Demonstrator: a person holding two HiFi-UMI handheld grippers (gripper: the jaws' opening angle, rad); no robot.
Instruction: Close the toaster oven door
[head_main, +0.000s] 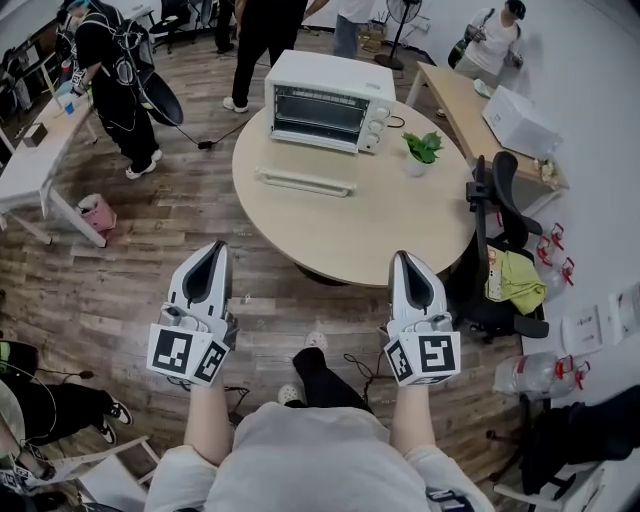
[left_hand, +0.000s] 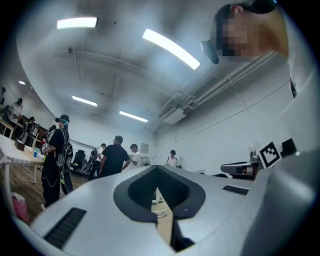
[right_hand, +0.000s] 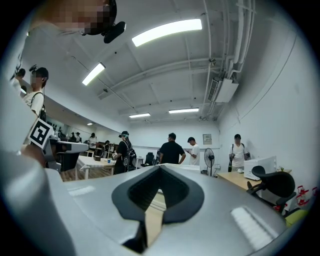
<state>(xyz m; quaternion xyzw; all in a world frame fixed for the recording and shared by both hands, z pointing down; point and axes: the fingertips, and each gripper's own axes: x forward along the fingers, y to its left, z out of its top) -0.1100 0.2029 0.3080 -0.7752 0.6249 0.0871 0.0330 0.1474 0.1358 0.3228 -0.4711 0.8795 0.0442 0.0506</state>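
Ceiling strip lights (left_hand: 170, 48) lit the room brightly and evenly, glaring white at eleven and twelve o'clock in the left gripper view. Both gripper views bowed toward dark, vignetted edges, and the left gripper (left_hand: 158, 172) looked soft close to its lens.

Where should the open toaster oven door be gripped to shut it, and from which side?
Grip the white handle bar on the free edge of the door, coming from the person's side of the table. The door lies folded down flat in front of the toaster oven, hinged at the oven, so lifting that near bar would likely swing it up.
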